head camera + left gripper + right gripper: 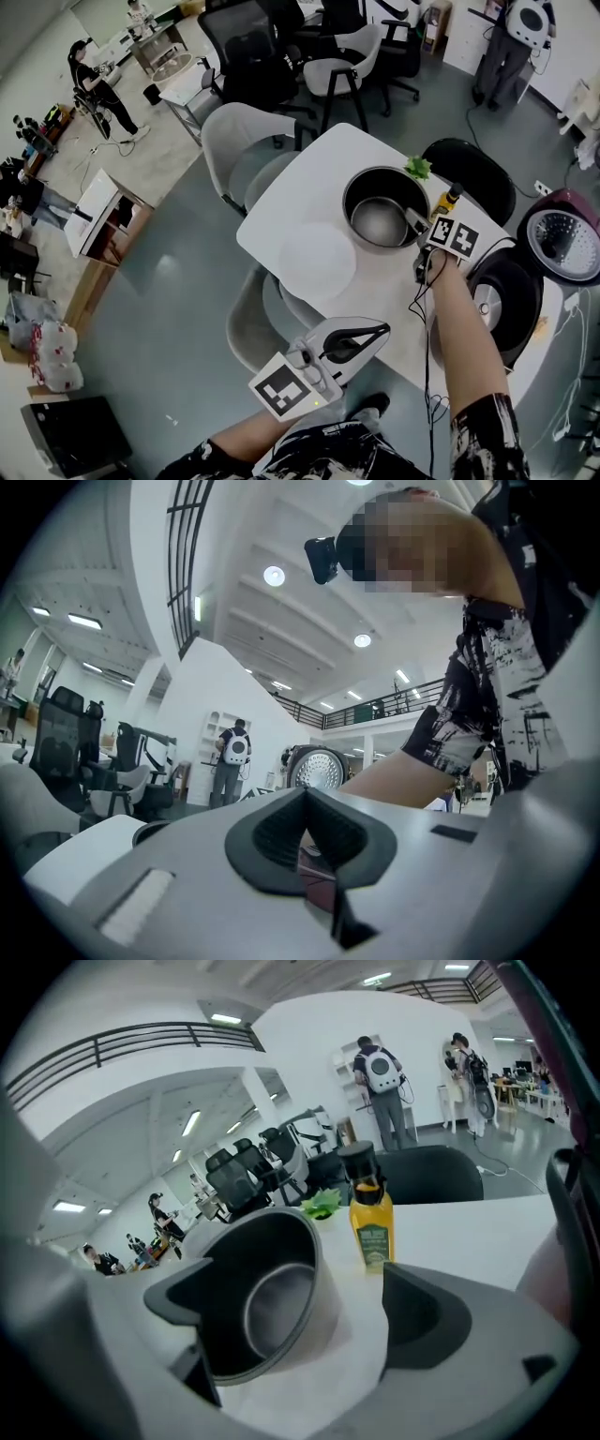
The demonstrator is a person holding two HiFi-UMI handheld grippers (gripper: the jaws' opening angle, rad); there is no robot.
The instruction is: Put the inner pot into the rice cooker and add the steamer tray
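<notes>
The dark metal inner pot (382,211) stands on the white table (309,173), seen close up in the right gripper view (281,1241). My right gripper (419,225) (309,1321) is open and straddles the pot's near rim, one jaw inside and one outside. The rice cooker (502,295) stands open at the table's right end with its lid (562,234) tipped back. A pale round shape, seemingly the steamer tray (317,258), lies flat left of the pot. My left gripper (382,329) (305,794) hovers over the table's near edge, shut on nothing.
A yellow oil bottle (448,199) (371,1213) and a green leafy thing (417,168) stand just behind the pot. Grey chairs (246,141) ring the table, with a black one (473,173) at the far right. People are at desks in the distance.
</notes>
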